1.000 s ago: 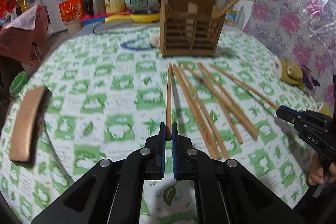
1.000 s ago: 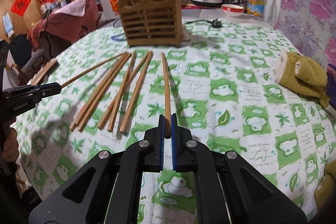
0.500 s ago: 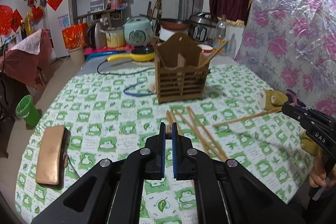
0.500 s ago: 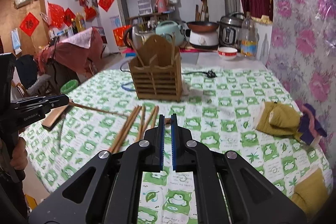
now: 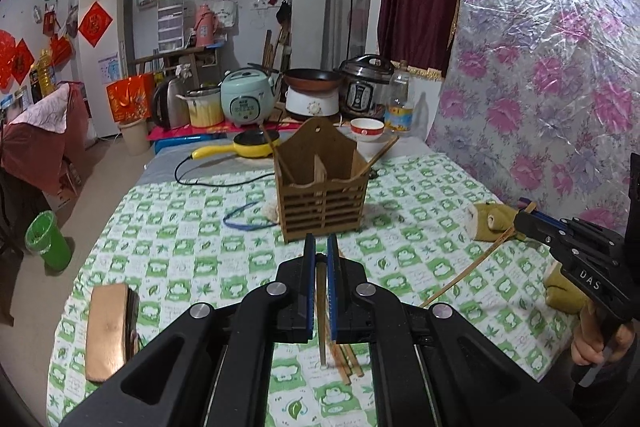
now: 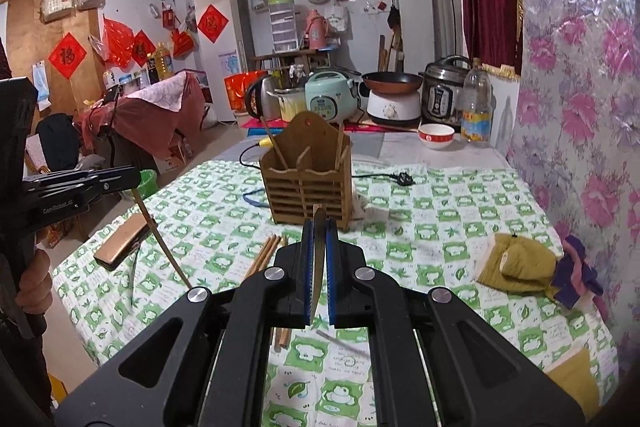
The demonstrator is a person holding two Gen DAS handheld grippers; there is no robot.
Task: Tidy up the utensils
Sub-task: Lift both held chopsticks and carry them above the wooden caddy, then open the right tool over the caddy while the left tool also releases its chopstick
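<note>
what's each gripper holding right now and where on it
Each holds one wooden chopstick by an end. The left gripper is shut on a chopstick that hangs below it. The right gripper is shut on another chopstick, also slanting down.

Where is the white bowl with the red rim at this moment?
In the right wrist view, the white bowl stands behind the wooden utensil holder, to its right, next to the plastic bottle.

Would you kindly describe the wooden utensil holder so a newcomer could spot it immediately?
On the green-and-white checked tablecloth, look toward the far end, before the cookers. The wooden utensil holder stands upright there: a slatted brown box with a peaked back, the only upright container on the cloth.
</note>
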